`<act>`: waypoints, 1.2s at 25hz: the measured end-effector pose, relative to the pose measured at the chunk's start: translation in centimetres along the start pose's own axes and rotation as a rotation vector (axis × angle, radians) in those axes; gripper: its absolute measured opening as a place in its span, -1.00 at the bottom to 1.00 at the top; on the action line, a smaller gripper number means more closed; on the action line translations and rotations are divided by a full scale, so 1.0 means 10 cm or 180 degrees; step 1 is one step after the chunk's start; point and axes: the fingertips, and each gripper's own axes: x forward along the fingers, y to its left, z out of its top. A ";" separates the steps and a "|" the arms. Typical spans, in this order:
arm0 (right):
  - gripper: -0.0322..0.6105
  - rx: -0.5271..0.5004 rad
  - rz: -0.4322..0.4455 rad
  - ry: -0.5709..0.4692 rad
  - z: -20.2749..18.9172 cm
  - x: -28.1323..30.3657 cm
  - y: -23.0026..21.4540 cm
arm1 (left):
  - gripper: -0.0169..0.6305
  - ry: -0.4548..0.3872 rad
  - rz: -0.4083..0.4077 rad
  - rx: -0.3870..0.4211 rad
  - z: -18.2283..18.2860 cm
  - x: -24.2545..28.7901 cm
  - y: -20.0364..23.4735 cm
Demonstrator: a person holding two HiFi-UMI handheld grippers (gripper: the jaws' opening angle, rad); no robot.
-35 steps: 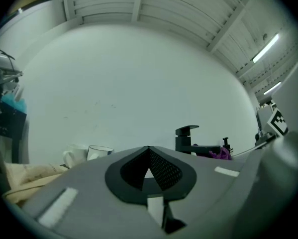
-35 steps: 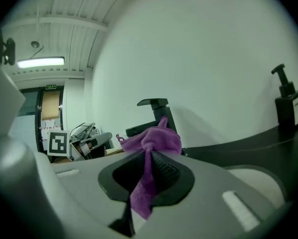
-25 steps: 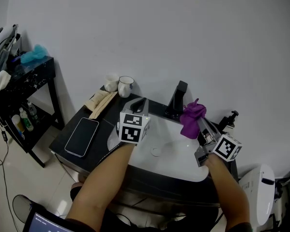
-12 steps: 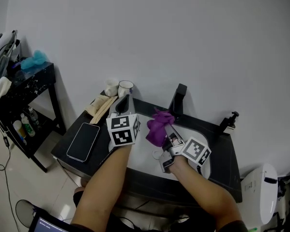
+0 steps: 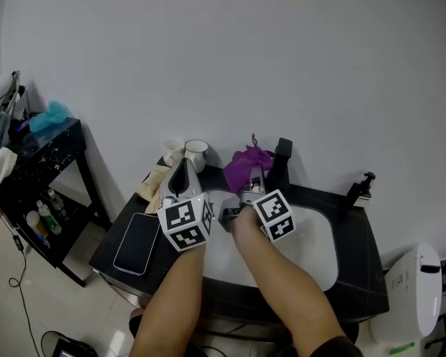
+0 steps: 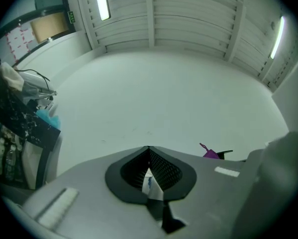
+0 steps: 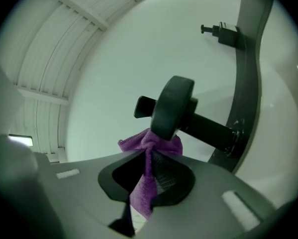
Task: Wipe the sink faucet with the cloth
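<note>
My right gripper is shut on a purple cloth. It holds the bunched cloth against the left side of the black faucet. In the right gripper view the cloth's top touches the faucet's round end, and a strip of cloth hangs down between the jaws. My left gripper points up over the counter's left part, shut, with nothing in it. In the left gripper view its jaws meet at a point, and a corner of the purple cloth shows at the right.
The white sink basin sits in a black counter. A phone lies at the counter's left, two mugs stand behind it. A soap dispenser stands at the back right. A black shelf is far left.
My right gripper carried the cloth from the faucet's right side, across the basin, up to the faucet's left side. The left gripper shifted a little left and toward me.
</note>
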 end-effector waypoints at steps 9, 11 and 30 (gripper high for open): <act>-0.78 0.0030 -0.0420 -0.0152 -0.07 0.03 -0.38 | -0.90 -0.0050 -0.0119 0.0022 0.06 0.00 -0.10; -0.78 0.0043 -0.0530 -0.0130 -0.10 -0.01 -0.52 | -0.90 -0.0041 -0.0148 0.0042 0.05 0.01 -0.12; -0.77 -0.2483 0.1452 0.1018 -0.02 -0.88 1.00 | -0.90 -0.0030 -0.0050 0.0007 0.04 0.00 -0.01</act>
